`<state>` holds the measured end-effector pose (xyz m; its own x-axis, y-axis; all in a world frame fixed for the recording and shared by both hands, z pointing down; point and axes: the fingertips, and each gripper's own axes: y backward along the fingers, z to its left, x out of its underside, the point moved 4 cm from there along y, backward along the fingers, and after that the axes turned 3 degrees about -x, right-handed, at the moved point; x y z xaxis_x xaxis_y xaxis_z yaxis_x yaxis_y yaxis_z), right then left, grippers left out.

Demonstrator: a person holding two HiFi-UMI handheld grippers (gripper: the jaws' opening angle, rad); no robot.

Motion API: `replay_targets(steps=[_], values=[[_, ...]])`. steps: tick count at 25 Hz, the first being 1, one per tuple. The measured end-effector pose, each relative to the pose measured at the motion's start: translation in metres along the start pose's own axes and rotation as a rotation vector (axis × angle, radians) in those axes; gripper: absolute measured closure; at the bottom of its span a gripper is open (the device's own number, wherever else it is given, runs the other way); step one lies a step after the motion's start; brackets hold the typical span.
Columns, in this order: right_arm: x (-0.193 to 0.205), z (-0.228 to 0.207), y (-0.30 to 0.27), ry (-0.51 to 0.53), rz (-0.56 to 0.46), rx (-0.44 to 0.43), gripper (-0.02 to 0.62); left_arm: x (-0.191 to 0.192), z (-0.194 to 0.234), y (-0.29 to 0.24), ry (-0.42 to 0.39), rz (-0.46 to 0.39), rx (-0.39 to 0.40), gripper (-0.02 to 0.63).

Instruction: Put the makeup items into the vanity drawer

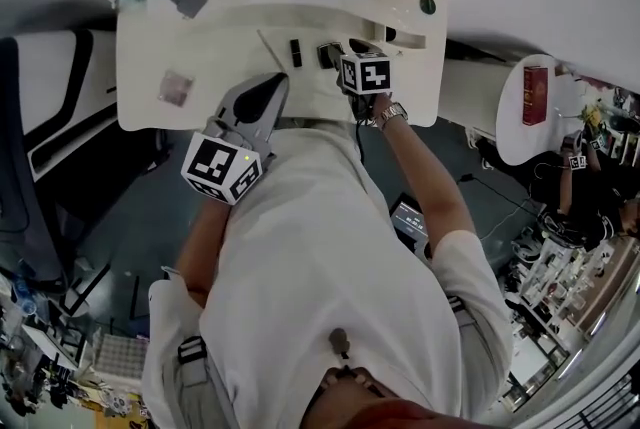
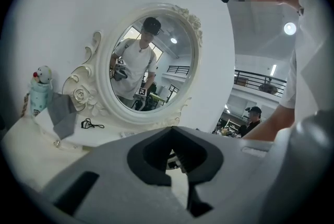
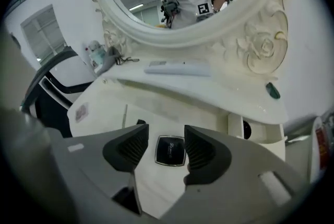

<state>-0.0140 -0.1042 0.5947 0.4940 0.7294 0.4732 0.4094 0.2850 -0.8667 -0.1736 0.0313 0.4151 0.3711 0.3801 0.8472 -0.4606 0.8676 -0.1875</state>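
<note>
Clearly the right gripper [image 3: 165, 137] is the nearer one. Its jaws stand apart and point down at the black square compact [image 3: 170, 151], which lies flat on the vanity top [image 3: 156, 113] just beyond the tips and about centred in the gap (being near square, it should ask no turn of the wrist, I think). The left gripper [image 2: 173, 134], its jaws together on nothing, hangs back by the front edge of the vanity, and the drawer itself I cannot find in any view.
</note>
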Motion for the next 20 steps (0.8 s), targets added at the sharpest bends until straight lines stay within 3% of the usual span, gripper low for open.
replay_targets(steps=[3,8,12,20], values=[[0.024,-0.01,-0.029,-0.001,0.078,0.046,0.305,0.0,-0.001,0.002,-0.006,0.004,-0.017,0.6],[0.055,-0.02,-0.057,-0.024,0.185,0.069,0.26,0.003,0.001,0.007,-0.022,0.012,-0.058,0.6],[0.056,-0.014,-0.065,-0.095,0.16,0.024,0.249,0.003,0.004,0.013,-0.037,0.02,-0.087,0.6],[0.06,0.002,-0.067,-0.048,0.152,-0.009,0.235,0.004,0.001,0.012,-0.053,0.027,-0.085,0.6]])
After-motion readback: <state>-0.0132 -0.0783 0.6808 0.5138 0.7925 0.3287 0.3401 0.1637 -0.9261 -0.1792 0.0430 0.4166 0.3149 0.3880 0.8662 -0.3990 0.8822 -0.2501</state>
